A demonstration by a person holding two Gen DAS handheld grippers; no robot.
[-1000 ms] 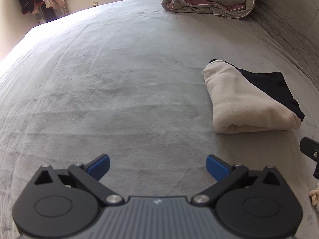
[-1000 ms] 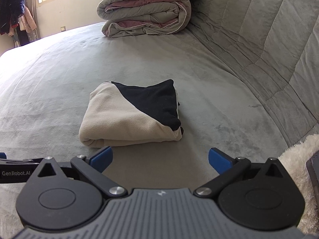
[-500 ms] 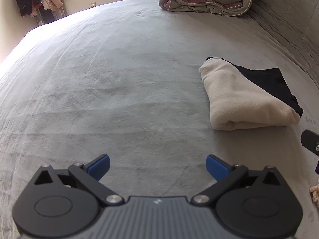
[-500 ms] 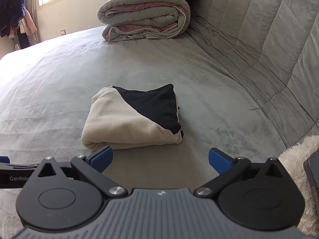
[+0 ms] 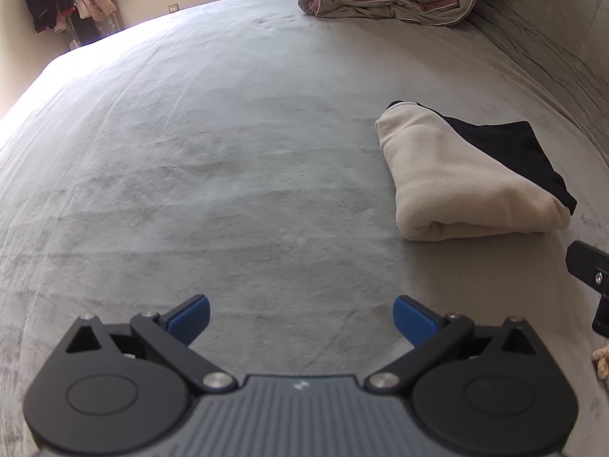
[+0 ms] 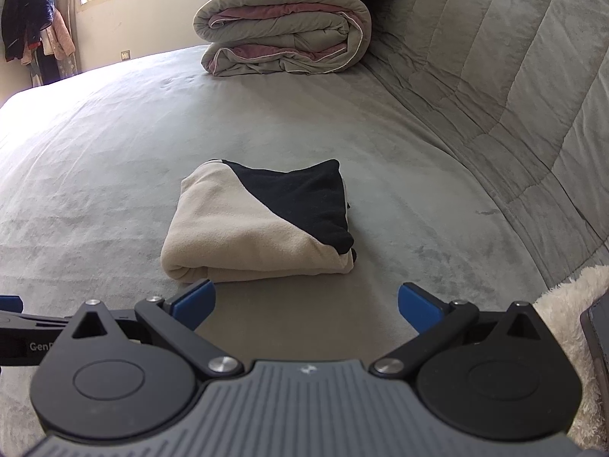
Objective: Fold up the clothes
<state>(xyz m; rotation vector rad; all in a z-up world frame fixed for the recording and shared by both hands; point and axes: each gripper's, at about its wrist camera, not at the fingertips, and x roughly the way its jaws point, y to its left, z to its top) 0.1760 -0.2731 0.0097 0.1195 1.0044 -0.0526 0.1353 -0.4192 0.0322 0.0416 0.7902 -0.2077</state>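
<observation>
1. Grey plush fabric covers a wide bed [image 5: 213, 160], and one folded garment [image 6: 262, 224], cream fleece with a black panel across its upper right, lies on it as a compact bundle with the rolled fold edge facing the cameras.
2. In the right wrist view the bundle sits just ahead of the right gripper [image 6: 306, 301], slightly left of centre; in the left wrist view the same bundle lies off to the right of the left gripper [image 5: 300, 316], well apart from it.
3. Both tongs stand wide, blue pads spread, holding nothing and touching no cloth.
4. Judged from how it lies, this garment looks fully folded, so the step in hand is probably leaving it or fetching another piece.
5. What could go wrong: a fingertip dragged across the bundle could catch the loose black layer on top and peel the fold open (fleece grips readily). Pinching only the top layer to move it would let the lower layers sag and unroll.
6. Counts: one folded garment, two grippers, one rolled grey and pink duvet [image 6: 281, 42] at the far end of the bed, one pillow resting on top of it, and a fluffy cream item [image 6: 563, 327] at the right edge, only partly seen.
</observation>
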